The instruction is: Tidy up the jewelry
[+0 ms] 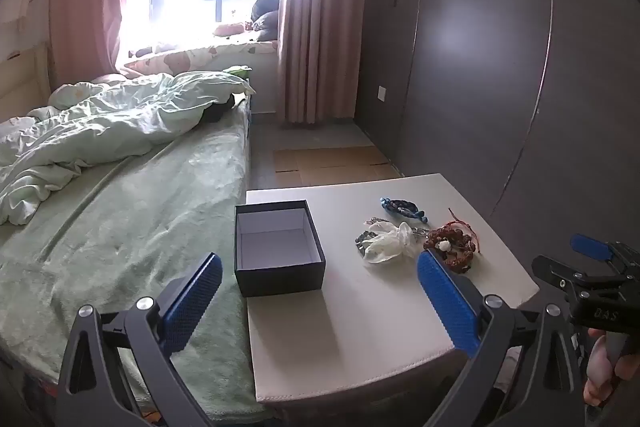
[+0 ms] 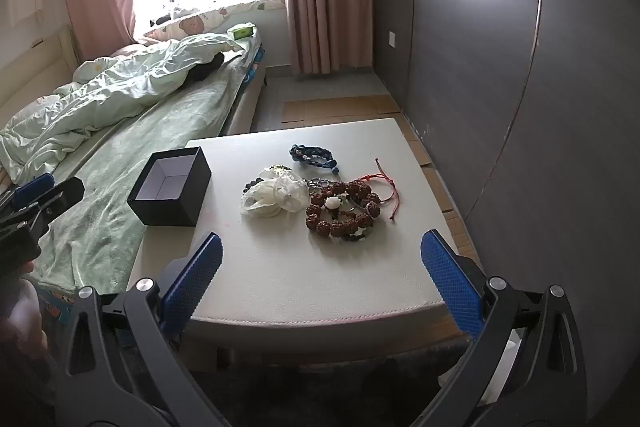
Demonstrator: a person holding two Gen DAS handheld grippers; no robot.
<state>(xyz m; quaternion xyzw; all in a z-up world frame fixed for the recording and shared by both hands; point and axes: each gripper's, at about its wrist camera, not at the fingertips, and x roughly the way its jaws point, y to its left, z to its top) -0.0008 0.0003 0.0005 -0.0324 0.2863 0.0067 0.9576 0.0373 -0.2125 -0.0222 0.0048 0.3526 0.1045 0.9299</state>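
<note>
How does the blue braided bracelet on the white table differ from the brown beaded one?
The blue braided cord bracelet is woven from soft strands; the brown chunky-bead bracelet is strung from knobbly round beads with a white one among them. The blue one lies alone, farther back; the brown one sits nearer, piled with red cord. Both lie loose on the white table, outside the box.

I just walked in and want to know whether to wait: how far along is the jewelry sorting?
Nothing looks done yet: the black box is open and empty at the left edge of the white table. Nothing is in hand; the left gripper and right gripper are both open and hold nothing. All is left: the brown bead bracelet, the blue braided bracelet and the white piece lie loose on the table.
</note>
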